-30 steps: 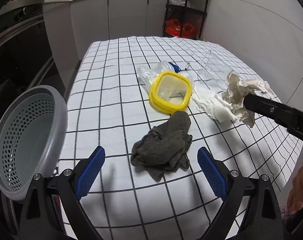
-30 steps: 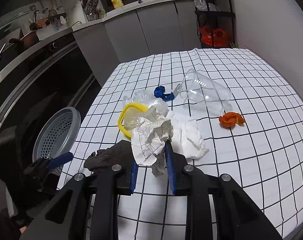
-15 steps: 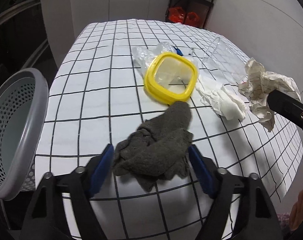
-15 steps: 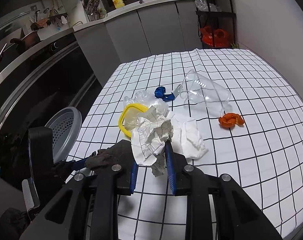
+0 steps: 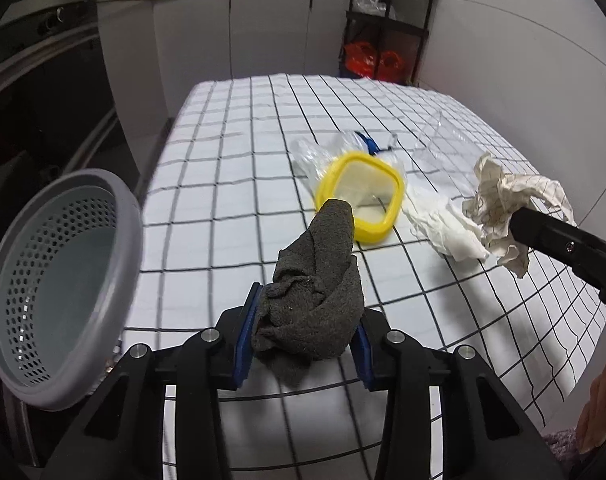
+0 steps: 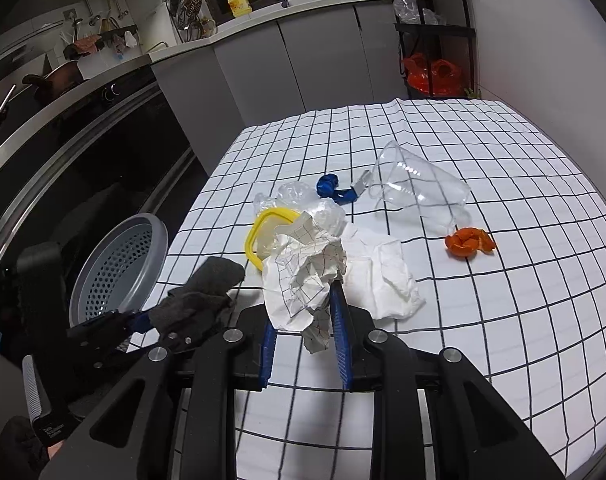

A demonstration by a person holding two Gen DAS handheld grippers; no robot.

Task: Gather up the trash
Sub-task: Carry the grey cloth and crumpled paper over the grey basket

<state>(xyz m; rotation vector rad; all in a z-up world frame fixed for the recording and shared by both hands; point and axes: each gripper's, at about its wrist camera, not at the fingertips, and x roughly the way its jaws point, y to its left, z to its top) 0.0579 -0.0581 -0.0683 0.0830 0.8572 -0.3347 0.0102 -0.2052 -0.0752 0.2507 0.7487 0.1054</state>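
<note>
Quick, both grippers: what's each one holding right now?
Left gripper: jaws closing on the grey rag, pads pressing it.
Right gripper: shut on the crumpled paper.

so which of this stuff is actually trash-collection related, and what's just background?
Job:
- grey rag, left hand-held gripper closing on it
- crumpled grid paper, in right hand-held gripper
- grey perforated basket off the table edge
- white tissue, orange peel, clear cup, clear wrapper, blue scrap

Unclear or background:
- yellow-rimmed lid
- checked tablecloth
- counter, shelf rack
</note>
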